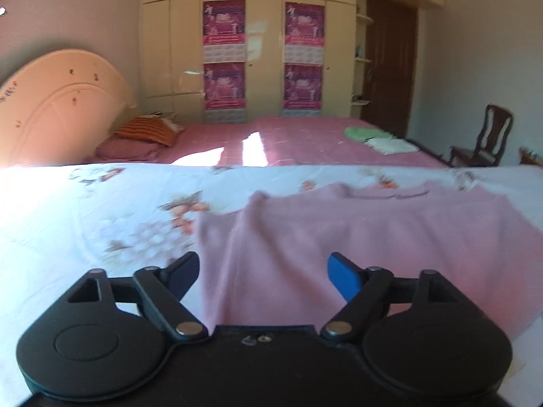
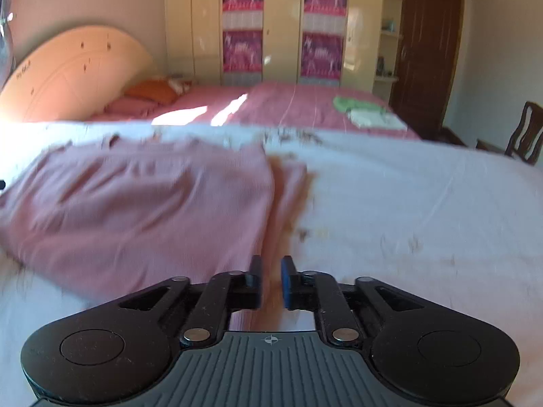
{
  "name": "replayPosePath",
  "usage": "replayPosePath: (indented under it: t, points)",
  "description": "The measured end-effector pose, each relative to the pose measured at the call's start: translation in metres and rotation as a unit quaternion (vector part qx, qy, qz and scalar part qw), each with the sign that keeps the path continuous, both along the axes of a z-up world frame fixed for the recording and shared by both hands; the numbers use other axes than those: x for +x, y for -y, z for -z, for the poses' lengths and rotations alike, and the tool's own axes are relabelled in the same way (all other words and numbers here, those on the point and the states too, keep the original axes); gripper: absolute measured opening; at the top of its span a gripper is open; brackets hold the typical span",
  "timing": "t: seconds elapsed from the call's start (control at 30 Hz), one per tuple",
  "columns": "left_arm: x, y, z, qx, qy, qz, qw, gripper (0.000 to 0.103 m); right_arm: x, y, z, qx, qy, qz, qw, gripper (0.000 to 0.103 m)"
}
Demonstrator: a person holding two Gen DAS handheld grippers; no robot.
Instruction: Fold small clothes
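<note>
A pink garment [image 1: 356, 234] lies spread on a white floral sheet [image 1: 101, 224]. My left gripper [image 1: 263, 271] is open, its jaws wide apart over the garment's left part, just above the cloth. In the right wrist view the same pink garment [image 2: 142, 200] lies to the left, with its right edge folded into a narrow strip. My right gripper [image 2: 271, 279] is nearly shut, with that strip of the garment's edge running between its jaws. This view is blurred.
Behind the sheet is a bed with a pink cover [image 1: 305, 139], pillows [image 1: 146, 132] by the headboard [image 1: 61, 101], and folded green and white clothes [image 1: 380, 139]. A wardrobe with posters [image 1: 264, 54], a dark door [image 1: 390, 64] and a chair [image 1: 488, 139] stand beyond.
</note>
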State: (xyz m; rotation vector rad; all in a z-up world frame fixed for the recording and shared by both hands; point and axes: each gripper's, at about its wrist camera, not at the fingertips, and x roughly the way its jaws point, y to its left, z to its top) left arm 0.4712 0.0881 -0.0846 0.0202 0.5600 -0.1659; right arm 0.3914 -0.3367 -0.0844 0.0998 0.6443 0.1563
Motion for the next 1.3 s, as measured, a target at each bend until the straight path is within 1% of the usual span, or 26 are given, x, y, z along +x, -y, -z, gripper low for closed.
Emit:
replayPosePath:
  t: [0.03,0.13,0.2,0.23,0.33,0.37,0.4,0.43,0.47,0.5,0.57,0.63,0.7,0.77,0.8,0.83,0.87,0.9,0.93,0.97,1.0,1.07,1.1,1.13,1.2,1.3]
  points:
    - [0.012,0.015,-0.001,-0.013,-0.003,0.016,0.9998,0.083,0.021,-0.013,-0.003,0.02,0.006,-0.009,1.0,0.037]
    - [0.051,0.062,0.008,-0.05,-0.01,0.054,0.9972,0.08,0.074,-0.074,0.004,0.025,0.009,-0.052,0.998,0.037]
    - [0.078,0.086,0.02,-0.085,-0.043,0.072,0.9929,0.082,0.107,-0.111,0.016,0.023,-0.008,-0.076,0.997,0.037]
    - [0.089,0.095,0.027,-0.082,-0.056,0.077,0.9921,0.082,0.116,-0.124,0.021,0.015,-0.012,-0.081,0.997,0.037]
    - [0.108,0.101,0.052,-0.019,-0.079,0.077,0.9937,0.082,0.134,-0.146,0.048,-0.055,-0.03,-0.102,0.993,0.037]
    - [0.104,0.094,0.056,-0.004,-0.072,0.08,0.9942,0.083,0.134,-0.138,0.057,-0.069,-0.025,-0.102,0.992,0.037]
    - [0.101,0.083,0.057,0.0,-0.071,0.075,0.9946,0.084,0.133,-0.123,0.061,-0.064,-0.026,-0.089,0.994,0.04]
    - [0.096,0.071,0.058,-0.008,-0.073,0.071,0.9948,0.084,0.132,-0.106,0.063,-0.057,-0.031,-0.069,0.996,0.043]
    - [0.091,0.054,0.06,-0.022,-0.07,0.069,0.9949,0.084,0.129,-0.088,0.063,-0.05,-0.032,-0.048,0.997,0.043]
    - [0.088,0.044,0.062,-0.022,-0.068,0.066,0.9953,0.084,0.128,-0.07,0.066,-0.047,-0.037,-0.031,0.998,0.043]
    - [0.083,0.038,0.062,-0.033,-0.063,0.063,0.9955,0.084,0.126,-0.053,0.069,-0.03,-0.042,-0.033,0.998,0.043]
    - [0.073,0.046,0.051,-0.036,-0.057,0.051,0.9964,0.074,0.121,-0.053,0.057,-0.033,-0.035,-0.025,0.999,0.043]
    - [0.056,0.059,0.039,-0.07,-0.037,0.067,0.9946,0.078,0.101,-0.063,0.033,-0.009,0.009,-0.033,0.999,0.043]
    - [0.042,0.083,0.039,-0.089,-0.043,0.092,0.9908,0.079,0.089,-0.084,0.029,0.0,0.003,-0.061,0.998,0.043]
    - [0.039,0.097,0.044,-0.083,-0.053,0.106,0.9895,0.08,0.083,-0.097,0.032,-0.008,-0.001,-0.079,0.997,0.043]
    - [0.035,0.11,0.053,-0.066,-0.065,0.112,0.9894,0.083,0.079,-0.109,0.04,-0.023,-0.012,-0.093,0.995,0.043]
    - [0.03,0.12,0.063,-0.034,-0.067,0.106,0.9915,0.082,0.077,-0.116,0.05,-0.042,-0.032,-0.096,0.994,0.043]
    - [0.024,0.129,0.067,0.004,-0.045,0.11,0.9929,0.082,0.074,-0.121,0.061,-0.049,-0.031,-0.084,0.995,0.043]
    - [0.022,0.133,0.067,0.024,-0.044,0.11,0.9926,0.082,0.07,-0.118,0.062,-0.04,-0.029,-0.074,0.996,0.043]
    - [0.021,0.134,0.06,0.03,-0.054,0.104,0.9927,0.081,0.068,-0.116,0.059,-0.032,-0.036,-0.065,0.997,0.043]
    - [0.018,0.13,0.054,0.023,-0.053,0.098,0.9935,0.075,0.067,-0.115,0.053,-0.029,-0.043,-0.06,0.997,0.043]
    - [0.005,0.116,0.045,-0.011,-0.031,0.104,0.994,0.078,0.053,-0.114,0.041,-0.029,-0.025,-0.067,0.997,0.043]
    - [0.003,0.114,0.051,0.002,-0.049,0.103,0.9935,0.082,0.047,-0.116,0.041,-0.038,-0.021,-0.075,0.996,0.043]
    - [0.004,0.113,0.061,0.022,-0.074,0.099,0.9921,0.083,0.045,-0.121,0.051,-0.058,-0.044,-0.081,0.994,0.043]
    - [-0.006,0.1,0.067,0.014,-0.064,0.104,0.9924,0.083,0.035,-0.117,0.063,-0.064,-0.035,-0.081,0.994,0.043]
    - [-0.019,0.08,0.063,0.034,-0.066,0.084,0.9937,0.083,0.019,-0.113,0.061,-0.092,-0.033,-0.082,0.992,0.043]
